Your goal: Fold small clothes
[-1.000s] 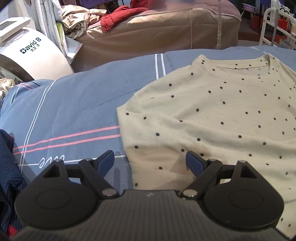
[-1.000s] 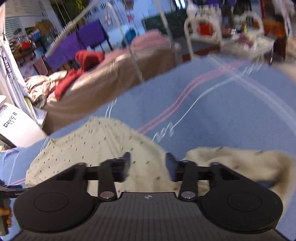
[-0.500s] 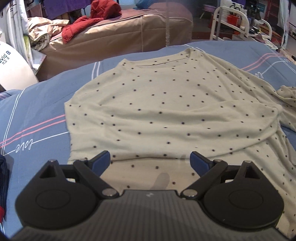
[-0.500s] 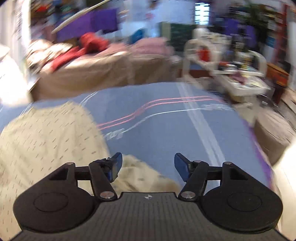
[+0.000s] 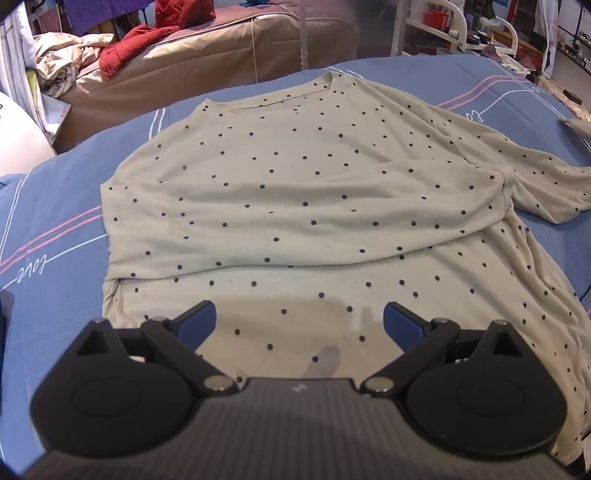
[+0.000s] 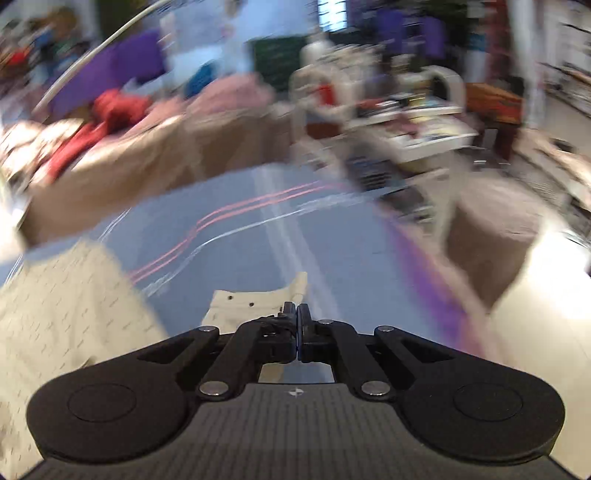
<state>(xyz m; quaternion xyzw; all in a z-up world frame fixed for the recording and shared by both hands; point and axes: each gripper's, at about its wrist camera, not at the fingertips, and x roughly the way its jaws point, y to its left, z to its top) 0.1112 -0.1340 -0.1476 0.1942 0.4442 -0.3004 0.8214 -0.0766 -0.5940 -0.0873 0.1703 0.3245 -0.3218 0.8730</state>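
Observation:
A cream shirt with black dots (image 5: 295, 192) lies flat on the blue bedsheet (image 5: 55, 206), collar at the far end. Its left sleeve is folded across the body; its right sleeve (image 5: 546, 184) stretches out to the right. My left gripper (image 5: 299, 319) is open and empty, hovering over the shirt's lower part. My right gripper (image 6: 297, 314) is shut on the end of the right sleeve (image 6: 255, 299), held above the sheet. The right wrist view is blurred by motion; the shirt body (image 6: 62, 295) shows at its left.
A tan covered bed (image 5: 207, 55) with a red garment (image 5: 129, 44) stands beyond the sheet. A white rack (image 5: 443, 22) is at the far right. A dark garment (image 5: 3, 317) lies at the left edge. The bed's right edge (image 6: 424, 288) drops to the floor.
My left gripper moved right and now sits centred over the shirt's lower part. My right gripper went from open to shut on the sleeve end and is moving fast.

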